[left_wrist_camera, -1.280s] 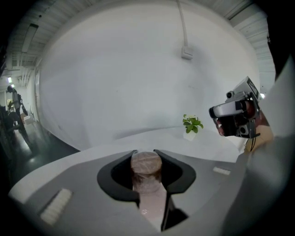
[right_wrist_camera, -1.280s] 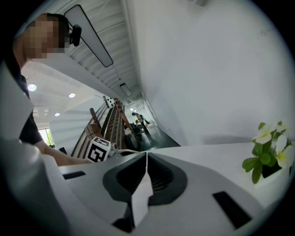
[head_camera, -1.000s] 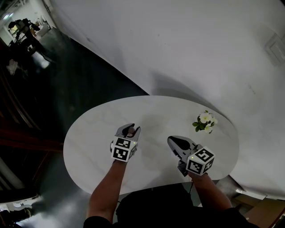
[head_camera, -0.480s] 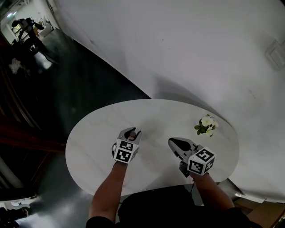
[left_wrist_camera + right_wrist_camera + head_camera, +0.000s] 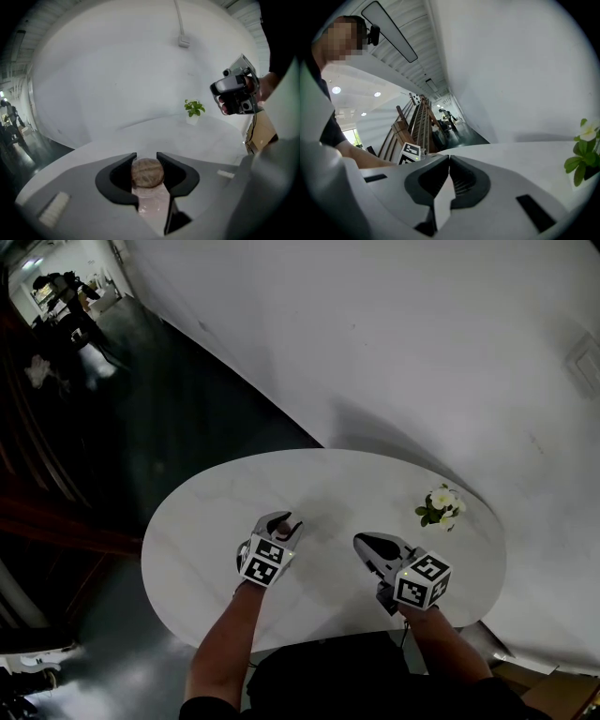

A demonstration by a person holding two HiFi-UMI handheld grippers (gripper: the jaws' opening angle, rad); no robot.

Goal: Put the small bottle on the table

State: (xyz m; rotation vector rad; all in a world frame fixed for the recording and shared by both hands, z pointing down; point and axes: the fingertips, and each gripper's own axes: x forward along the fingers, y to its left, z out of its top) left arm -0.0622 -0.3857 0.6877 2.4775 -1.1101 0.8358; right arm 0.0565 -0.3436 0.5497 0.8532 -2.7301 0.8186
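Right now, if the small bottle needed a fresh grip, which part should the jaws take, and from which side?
Take the small bottle by its pinkish body just under the brown cap. Come from the person's side, the way the left gripper sits, its jaws now opening round the bottle. The body looks narrow and straight, while the rounded cap might slip.

A white oval table (image 5: 187, 549) stands by a white wall (image 5: 394, 343) over dark glossy floor (image 5: 178, 418).
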